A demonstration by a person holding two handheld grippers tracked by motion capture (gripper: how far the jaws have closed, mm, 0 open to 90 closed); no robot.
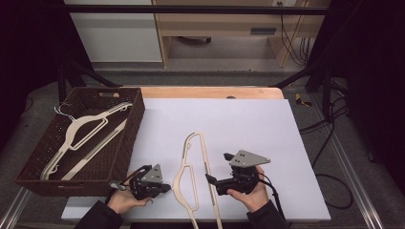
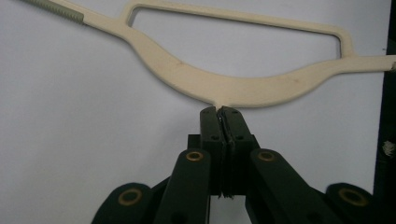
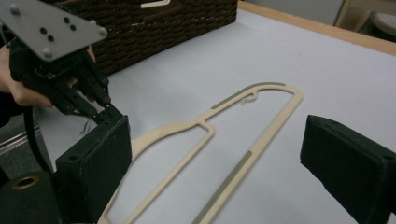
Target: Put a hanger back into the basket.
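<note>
The hanger lies on the mat right of the basket. The left gripper pinches its hook stub; the right gripper gapes. That thin grip may slip, twisting the hanger.

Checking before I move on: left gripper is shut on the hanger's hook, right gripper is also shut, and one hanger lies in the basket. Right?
Not quite. The right gripper is open, its jaws wide apart over the hanger in the right gripper view. The left gripper is shut at its hook; another hanger lies in the basket.
</note>
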